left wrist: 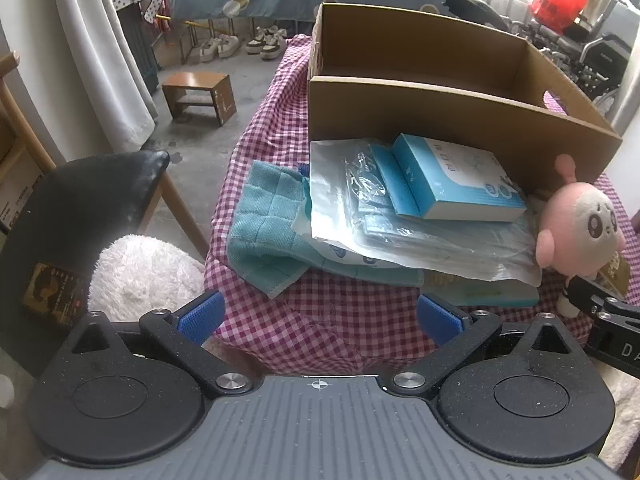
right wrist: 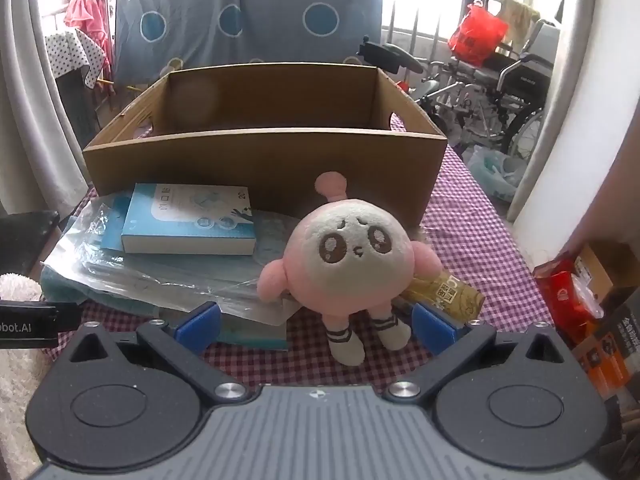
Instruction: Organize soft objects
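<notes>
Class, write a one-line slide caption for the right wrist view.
Open right gripper faces a pink plush doll standing before an empty cardboard box on a checked tablecloth.

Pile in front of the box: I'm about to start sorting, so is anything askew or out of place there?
Yes. The blue towel droops over the table's edge, and the plastic bags and small blue box are stacked crookedly on it. The cardboard box holds nothing visible.
</notes>
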